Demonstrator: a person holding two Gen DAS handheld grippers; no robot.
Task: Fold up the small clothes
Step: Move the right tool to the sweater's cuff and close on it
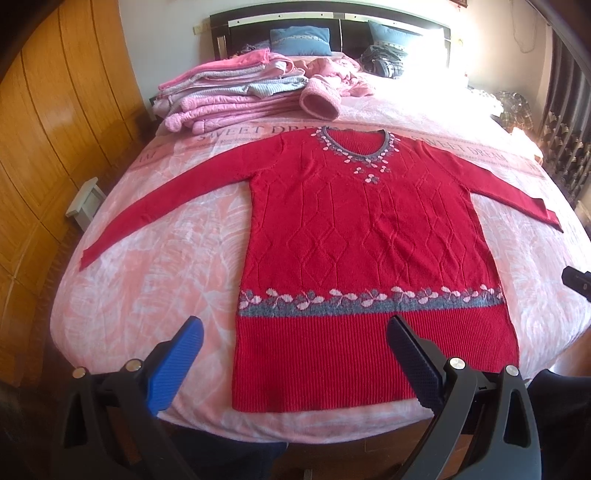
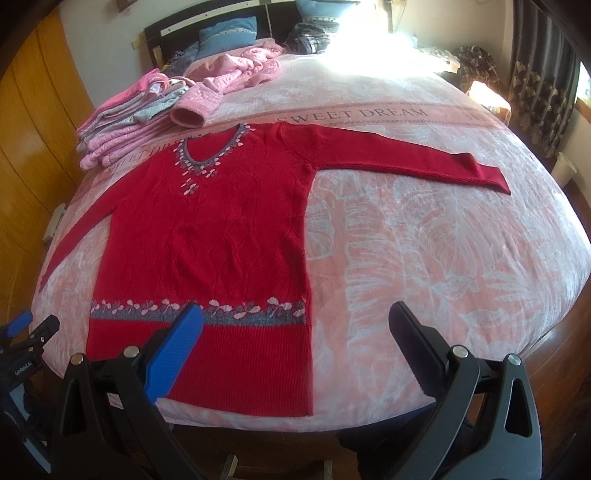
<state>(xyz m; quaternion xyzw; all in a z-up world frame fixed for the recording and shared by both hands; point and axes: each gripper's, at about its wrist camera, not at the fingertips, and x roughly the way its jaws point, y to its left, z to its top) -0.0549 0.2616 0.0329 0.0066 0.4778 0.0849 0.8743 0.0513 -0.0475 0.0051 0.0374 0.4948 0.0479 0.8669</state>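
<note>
We find a red sweater [image 1: 369, 236] lying flat and face up on the bed [image 1: 177, 280], which carries a pink leaf-print blanket lettered "SWEET DREAM". Its long axis runs from the ribbed hem at the near edge of the bed to the V-neck, which points toward the headboard [image 1: 332, 22]. Both sleeves are spread outward and angled slightly back toward us; the left sleeve [image 1: 155, 206] ends near the bed's left side, the right sleeve [image 2: 413, 158] lies fully on the blanket.

We see no containers. A stack of folded pink and grey garments [image 1: 229, 92] sits beyond the sweater's left shoulder, with a loose pink quilted garment [image 2: 229, 77] beside it and blue pillows [image 1: 299, 40] at the head.

The left gripper [image 1: 291, 365] hovers over the hem, fingers spread wide and holding nothing. The right gripper [image 2: 295, 350] hovers over the hem's right corner and bare blanket, fingers likewise spread and empty.

The right wrist view alone shows the full right sleeve and cuff, plus the left gripper [image 2: 26, 332] at its edge. The left wrist view alone shows the whole left sleeve and a small white object [image 1: 86, 201] beside the bed near the wooden wardrobe [image 1: 55, 129].
</note>
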